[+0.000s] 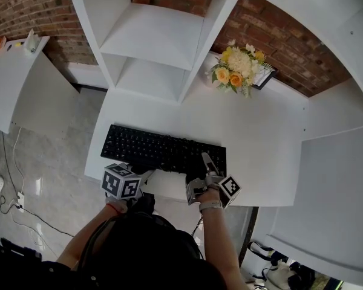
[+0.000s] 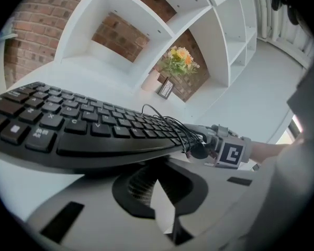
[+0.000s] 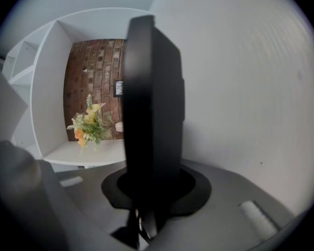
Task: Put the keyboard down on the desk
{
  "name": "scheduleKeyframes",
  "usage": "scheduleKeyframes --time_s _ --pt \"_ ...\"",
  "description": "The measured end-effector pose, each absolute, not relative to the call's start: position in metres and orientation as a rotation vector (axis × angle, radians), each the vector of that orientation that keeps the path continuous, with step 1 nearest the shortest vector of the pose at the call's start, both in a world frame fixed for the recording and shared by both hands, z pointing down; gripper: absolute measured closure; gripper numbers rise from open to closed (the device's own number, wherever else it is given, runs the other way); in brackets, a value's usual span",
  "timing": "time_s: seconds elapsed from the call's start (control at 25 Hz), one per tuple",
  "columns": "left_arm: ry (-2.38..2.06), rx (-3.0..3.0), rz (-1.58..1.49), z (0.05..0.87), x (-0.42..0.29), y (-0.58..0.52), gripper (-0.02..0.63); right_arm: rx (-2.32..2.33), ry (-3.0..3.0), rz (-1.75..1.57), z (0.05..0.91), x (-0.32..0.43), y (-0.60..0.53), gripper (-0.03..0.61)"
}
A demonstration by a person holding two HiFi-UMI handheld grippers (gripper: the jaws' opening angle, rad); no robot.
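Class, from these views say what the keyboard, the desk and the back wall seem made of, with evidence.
The keyboard looks like matte black plastic: moulded keycaps, dull sheen. The desk is a smooth white board, perhaps laminate or paint; no grain shows. The wall is rough red-brown brick with pale mortar joints.

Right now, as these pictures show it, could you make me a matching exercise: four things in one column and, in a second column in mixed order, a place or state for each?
Things
1. keyboard
2. flowers
3. left gripper
4. right gripper

Places or states
A. jaws together, nothing between them
B. at the back of the desk, near the brick wall
C. black, across the front part of the desk
D. one end of the keyboard between its jaws

Pairs: 1-C, 2-B, 3-A, 4-D
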State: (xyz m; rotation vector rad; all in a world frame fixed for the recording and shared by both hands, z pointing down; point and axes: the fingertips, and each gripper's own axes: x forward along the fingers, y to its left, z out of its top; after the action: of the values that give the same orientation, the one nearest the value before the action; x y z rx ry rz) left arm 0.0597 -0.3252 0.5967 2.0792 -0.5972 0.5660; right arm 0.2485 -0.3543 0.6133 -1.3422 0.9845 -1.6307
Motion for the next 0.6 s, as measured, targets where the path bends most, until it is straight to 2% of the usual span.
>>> scheduleKeyframes --time_s 0.12,0.4,0.6 --pt "-0.595 2.069 0.547 0.594 0.061 -0.327 0.618 -1.311 1.045 -1.655 0.604 0.244 -0.356 0.492" --pt "-0.578 2.06 0.524 0.592 0.063 -0.33 0.618 -1.251 1.205 -1.711 0.588 0.237 -0.353 0.402" --pt "-0.566 2.046 0.513 0.591 0.065 -0.33 0.618 -1.226 1.327 -1.747 0.579 0.233 -0.332 0.391"
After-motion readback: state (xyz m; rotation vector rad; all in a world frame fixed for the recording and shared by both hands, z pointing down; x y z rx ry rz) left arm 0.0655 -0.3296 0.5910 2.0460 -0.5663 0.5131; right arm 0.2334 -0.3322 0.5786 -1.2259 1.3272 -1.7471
